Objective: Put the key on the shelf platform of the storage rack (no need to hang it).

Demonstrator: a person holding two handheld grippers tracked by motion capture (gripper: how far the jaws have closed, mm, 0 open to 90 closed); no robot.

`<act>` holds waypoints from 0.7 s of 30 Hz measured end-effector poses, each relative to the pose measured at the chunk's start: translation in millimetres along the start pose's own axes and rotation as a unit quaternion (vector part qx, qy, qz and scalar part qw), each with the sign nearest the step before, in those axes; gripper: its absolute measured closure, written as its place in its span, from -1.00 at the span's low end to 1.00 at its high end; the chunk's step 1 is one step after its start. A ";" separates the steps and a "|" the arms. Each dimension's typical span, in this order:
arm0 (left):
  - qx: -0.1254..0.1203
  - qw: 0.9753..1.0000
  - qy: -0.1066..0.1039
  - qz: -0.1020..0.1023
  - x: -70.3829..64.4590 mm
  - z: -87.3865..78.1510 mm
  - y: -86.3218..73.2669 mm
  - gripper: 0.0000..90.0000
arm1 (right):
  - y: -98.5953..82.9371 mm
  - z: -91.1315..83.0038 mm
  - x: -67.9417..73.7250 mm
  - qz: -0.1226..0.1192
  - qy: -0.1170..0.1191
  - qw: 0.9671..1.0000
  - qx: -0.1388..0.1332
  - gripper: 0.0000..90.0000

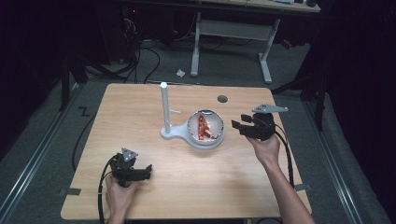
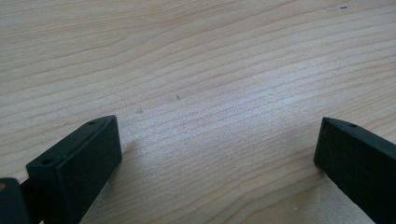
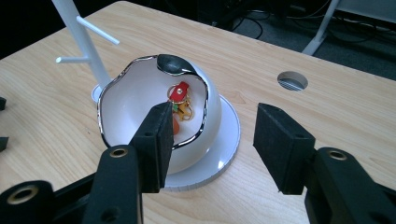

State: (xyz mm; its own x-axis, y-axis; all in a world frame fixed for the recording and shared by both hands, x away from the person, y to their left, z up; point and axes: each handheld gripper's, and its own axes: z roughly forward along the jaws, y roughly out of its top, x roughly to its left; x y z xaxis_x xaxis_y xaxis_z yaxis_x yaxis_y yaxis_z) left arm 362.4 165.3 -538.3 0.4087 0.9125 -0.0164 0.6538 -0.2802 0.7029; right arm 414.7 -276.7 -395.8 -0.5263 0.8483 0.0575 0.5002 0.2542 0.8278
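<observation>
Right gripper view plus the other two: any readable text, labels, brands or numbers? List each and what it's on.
None readable.
White bowl: no print on its wall or silver rim.
Red tag among the small items in the bowl: too small to tell if marked.
White stand: blank.
Right tool and left tool: black jaws unmarked.
Table: bare wood grain.

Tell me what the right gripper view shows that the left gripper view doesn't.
The right gripper view has the white bowl with its silver rim, the red and orange keychain inside it, the round white base under it, the white peg stand, and the cable hole. The left gripper view has just the left gripper, open over bare wood. Both share the wooden table and a pair of open black jaws; the right gripper is open too.
</observation>
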 end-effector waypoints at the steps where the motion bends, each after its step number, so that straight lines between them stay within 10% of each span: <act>1: 0.000 1.000 0.000 0.000 0.0 0.0 0.0 -0.98 | 0.0 0.0 0.0 0.000 0.000 1.000 0.000 0.05; 21: 0.000 1.000 0.002 -0.001 0.1 0.0 0.0 -0.97 | -1.7 -33.4 -5.1 0.018 -0.006 1.000 -0.015 0.02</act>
State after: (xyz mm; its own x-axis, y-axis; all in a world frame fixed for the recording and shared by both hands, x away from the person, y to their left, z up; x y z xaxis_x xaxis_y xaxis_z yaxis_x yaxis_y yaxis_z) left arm 362.4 165.4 -538.4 0.4044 0.9144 -0.0156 0.6545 -0.2775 0.7033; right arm 393.6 -296.9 -378.9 -0.5007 0.8618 0.0810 0.4980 0.2103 0.8413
